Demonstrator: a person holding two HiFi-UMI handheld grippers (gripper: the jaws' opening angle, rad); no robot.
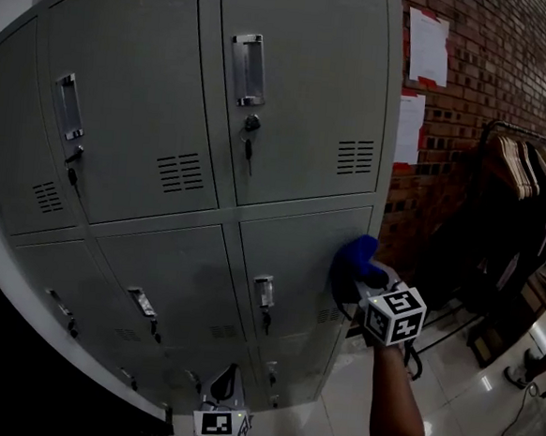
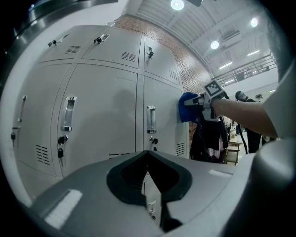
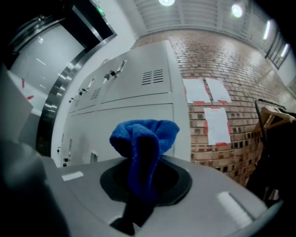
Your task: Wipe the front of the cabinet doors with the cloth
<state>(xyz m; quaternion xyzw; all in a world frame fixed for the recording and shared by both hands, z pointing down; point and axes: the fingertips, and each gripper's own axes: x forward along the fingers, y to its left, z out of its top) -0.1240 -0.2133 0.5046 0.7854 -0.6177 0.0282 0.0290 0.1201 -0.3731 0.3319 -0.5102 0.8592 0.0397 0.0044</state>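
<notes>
Right gripper [image 1: 366, 284] presses cloth [image 1: 353, 258] against door [image 1: 294, 252] beside wall [image 1: 511, 62].

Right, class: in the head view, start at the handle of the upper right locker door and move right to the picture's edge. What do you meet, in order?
Door handle → vent slots → papers on the brick wall → clothes rack.
</notes>
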